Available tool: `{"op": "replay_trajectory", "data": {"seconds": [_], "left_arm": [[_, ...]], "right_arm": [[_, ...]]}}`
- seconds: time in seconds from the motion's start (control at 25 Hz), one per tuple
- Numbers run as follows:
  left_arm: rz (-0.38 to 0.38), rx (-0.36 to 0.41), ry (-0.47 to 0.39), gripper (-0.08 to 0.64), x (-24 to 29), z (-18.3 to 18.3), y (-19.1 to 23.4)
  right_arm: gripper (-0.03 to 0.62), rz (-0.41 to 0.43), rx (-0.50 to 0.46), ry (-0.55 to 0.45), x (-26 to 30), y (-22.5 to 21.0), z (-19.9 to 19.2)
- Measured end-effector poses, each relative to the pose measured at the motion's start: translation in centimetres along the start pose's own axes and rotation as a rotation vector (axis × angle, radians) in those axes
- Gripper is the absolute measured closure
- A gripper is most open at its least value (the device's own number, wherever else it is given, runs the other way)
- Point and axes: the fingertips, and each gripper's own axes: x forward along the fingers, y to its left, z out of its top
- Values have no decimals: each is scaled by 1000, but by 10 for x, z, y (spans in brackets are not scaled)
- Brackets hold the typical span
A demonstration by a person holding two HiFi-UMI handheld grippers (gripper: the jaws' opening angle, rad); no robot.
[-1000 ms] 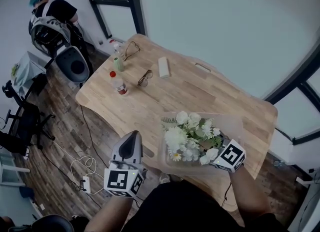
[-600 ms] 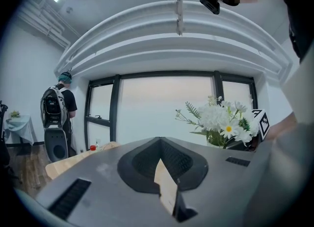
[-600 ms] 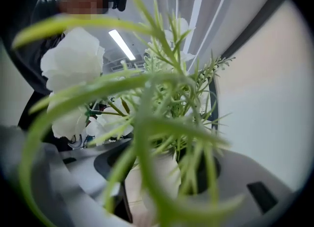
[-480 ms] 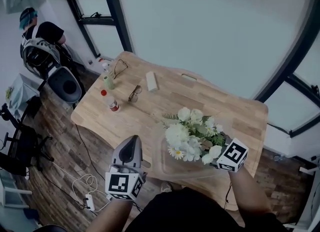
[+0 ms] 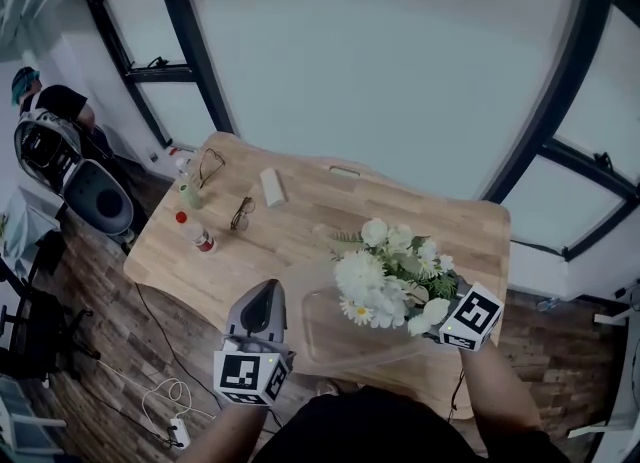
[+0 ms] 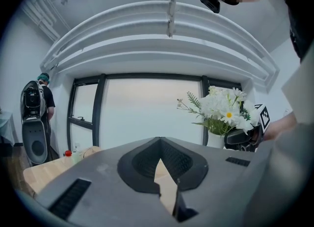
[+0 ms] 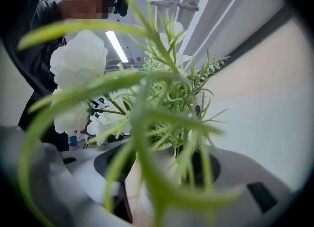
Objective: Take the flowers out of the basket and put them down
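Note:
A bunch of white flowers [image 5: 385,273] with green sprigs stands in a small white pot [image 6: 216,140]. My right gripper [image 5: 428,308] is shut on that pot and holds it upright above the clear plastic basket [image 5: 318,336] at the table's near edge. In the right gripper view the pot [image 7: 159,174] sits between the jaws, and leaves [image 7: 147,103] fill most of the frame. My left gripper [image 5: 262,293] hovers left of the basket, off the table's near edge, with its jaws shut and nothing in them. It shows as grey jaws [image 6: 159,142] in its own view.
On the wooden table [image 5: 300,231], at the far left, stand a red-capped bottle [image 5: 200,237] and a green bottle [image 5: 188,195]. Two pairs of glasses [image 5: 241,213] and a white box [image 5: 272,187] lie there too. A person [image 5: 45,116] stands at far left. Cables [image 5: 170,401] lie on the floor.
My right gripper has lifted the flowers up and a little away from the basket. The head view has tilted up toward the wall. The left gripper has kept its place.

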Motion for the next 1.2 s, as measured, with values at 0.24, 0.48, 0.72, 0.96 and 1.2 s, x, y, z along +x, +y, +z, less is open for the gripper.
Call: {"op": "replay_trajectory", "data": {"seconds": [0.24, 0.48, 0.72, 0.96, 1.2], "left_arm": [[-51, -3, -7, 555, 19, 3, -19], [-113, -3, -20, 555, 40, 4, -41], [-180, 4, -22, 555, 63, 9, -63], [-233, 6, -22, 555, 80, 12, -86], [-275, 9, -18, 555, 89, 11, -106]], "right_arm": [[322, -81, 34, -31, -33, -20, 6], [322, -165, 36, -62, -64, -38, 11], [322, -243, 58, -97, -96, -54, 18], [322, -310, 68, -129, -128, -65, 23], [323, -369, 59, -123, -153, -70, 21]]}}
